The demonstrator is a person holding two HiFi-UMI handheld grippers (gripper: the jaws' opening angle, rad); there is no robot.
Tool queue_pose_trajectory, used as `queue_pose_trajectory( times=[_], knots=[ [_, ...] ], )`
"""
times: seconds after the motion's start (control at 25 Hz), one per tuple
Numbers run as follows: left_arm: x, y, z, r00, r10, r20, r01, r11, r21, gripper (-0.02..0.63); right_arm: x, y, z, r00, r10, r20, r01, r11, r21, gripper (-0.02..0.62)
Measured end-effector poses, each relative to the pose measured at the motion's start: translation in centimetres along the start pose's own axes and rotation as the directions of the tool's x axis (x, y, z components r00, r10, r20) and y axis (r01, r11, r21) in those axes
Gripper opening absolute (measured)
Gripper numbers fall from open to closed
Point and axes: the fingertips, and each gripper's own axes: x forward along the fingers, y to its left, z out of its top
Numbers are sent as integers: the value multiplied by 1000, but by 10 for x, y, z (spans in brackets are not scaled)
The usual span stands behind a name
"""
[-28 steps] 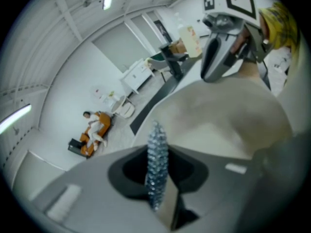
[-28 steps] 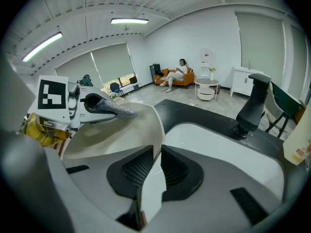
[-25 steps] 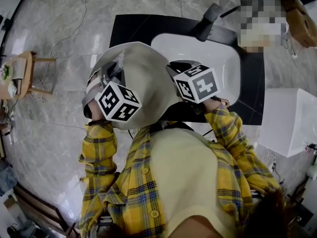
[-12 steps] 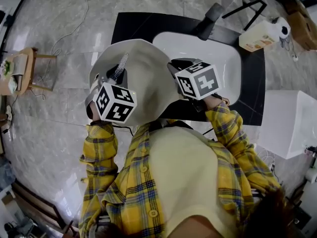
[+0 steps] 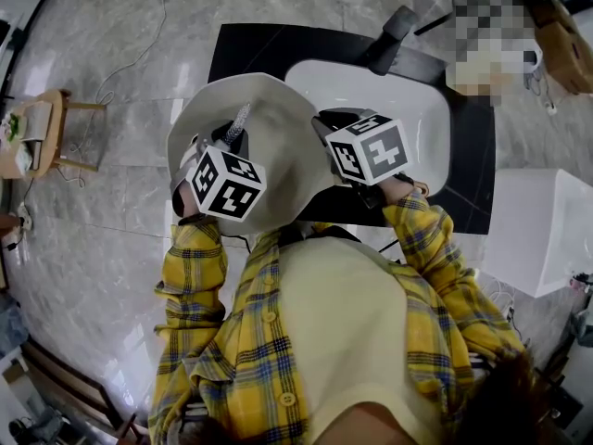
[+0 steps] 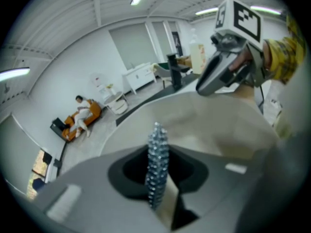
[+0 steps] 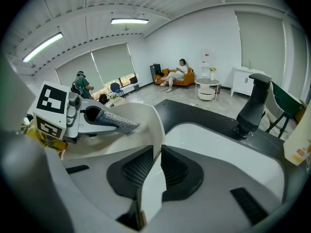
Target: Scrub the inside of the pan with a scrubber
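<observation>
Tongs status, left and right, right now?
Left tongs: closed on the scrubber.
Right tongs: closed on the pan rim.

So I'm counting one pan (image 5: pixel 278 146), one scrubber (image 5: pixel 236 120), two tongs total, left tongs (image 6: pixel 158 178) plus right tongs (image 7: pixel 154 169), one sink (image 5: pixel 408 109), one faucet (image 5: pixel 394 35), one wooden side table (image 5: pixel 59 109) and one white box (image 5: pixel 547 230).

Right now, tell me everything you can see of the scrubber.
The scrubber is a silvery, glittering mesh strip, flat and narrow. Its base is clamped in the left tongs, and it stands out along them, edge-on in the left gripper view. Its free end reaches into the bowl of the pale pan; whether it touches the wall is unclear.
</observation>
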Motion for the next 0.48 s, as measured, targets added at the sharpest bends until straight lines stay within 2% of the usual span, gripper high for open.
queue_pose_trajectory(
  times=[0.28, 0.48],
  knots=[
    [6, -10, 5, 999, -34, 5, 34, 999, 15, 86, 0, 1, 1, 1000, -8, -5, 8, 1000, -8, 17],
    [6, -24, 11, 996, -88, 10, 87, 995, 52, 86, 0, 1, 1, 1000, -7, -5, 7, 1000, -8, 17]
  ],
)
